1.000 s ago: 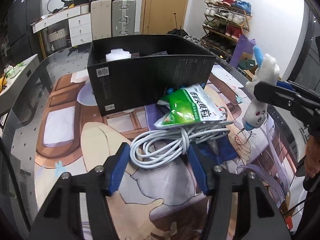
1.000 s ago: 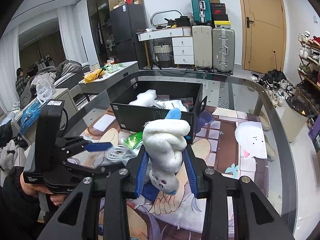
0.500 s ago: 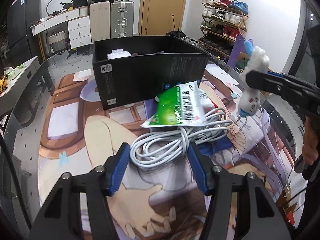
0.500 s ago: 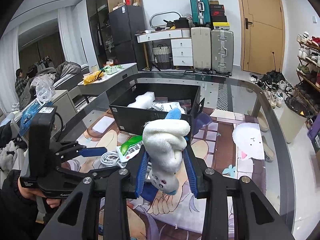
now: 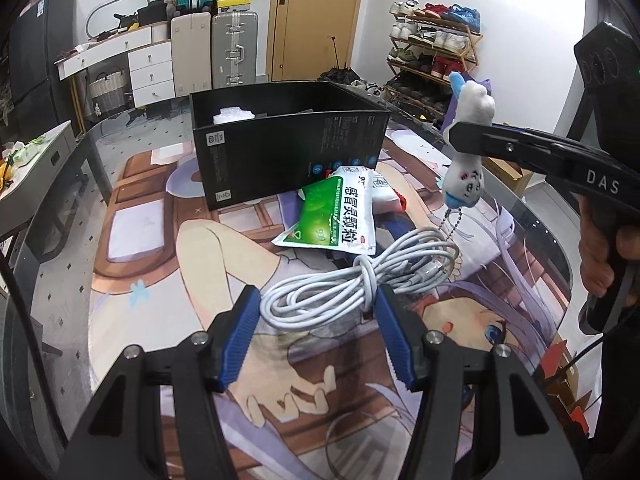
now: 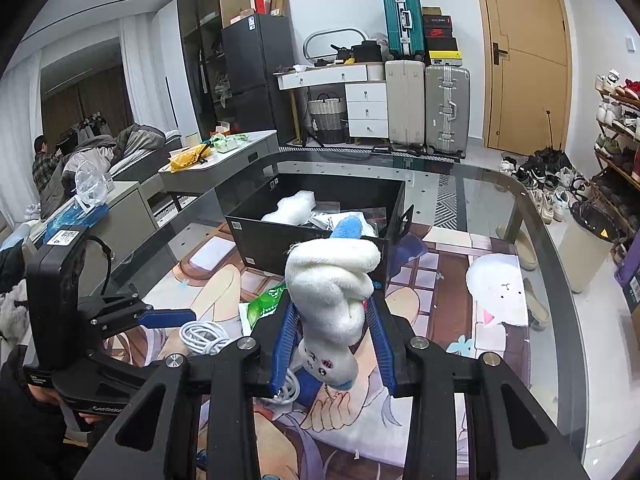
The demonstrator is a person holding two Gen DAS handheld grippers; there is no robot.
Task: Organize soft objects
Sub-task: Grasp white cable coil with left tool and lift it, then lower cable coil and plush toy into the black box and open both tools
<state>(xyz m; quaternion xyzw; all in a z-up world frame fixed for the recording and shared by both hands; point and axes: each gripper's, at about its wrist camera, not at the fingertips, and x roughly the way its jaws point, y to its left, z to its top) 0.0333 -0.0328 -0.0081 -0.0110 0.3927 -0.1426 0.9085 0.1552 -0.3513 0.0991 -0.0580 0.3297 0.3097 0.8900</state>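
Note:
My right gripper (image 6: 334, 340) is shut on a white plush toy (image 6: 334, 292) with a blue tip and a bead chain, held in the air; it also shows in the left wrist view (image 5: 466, 160). My left gripper (image 5: 316, 328) is open, its blue pads on either side of a coiled white cable (image 5: 360, 280) that lies on the printed mat. A green-and-white sachet (image 5: 338, 212) lies just beyond the cable. An open black box (image 5: 288, 148) stands behind it, with white soft packing (image 6: 290, 210) inside.
The glass table (image 6: 500, 188) carries a printed anime mat (image 5: 160, 240). A shoe rack (image 5: 432, 56) is at the right; suitcases (image 6: 424, 104) and drawers stand at the back. A grey side table (image 6: 224, 160) is at the left.
My left gripper has pulled back and turned a little; the cable and sachet now sit further ahead. My right gripper still holds the plush toy in the air.

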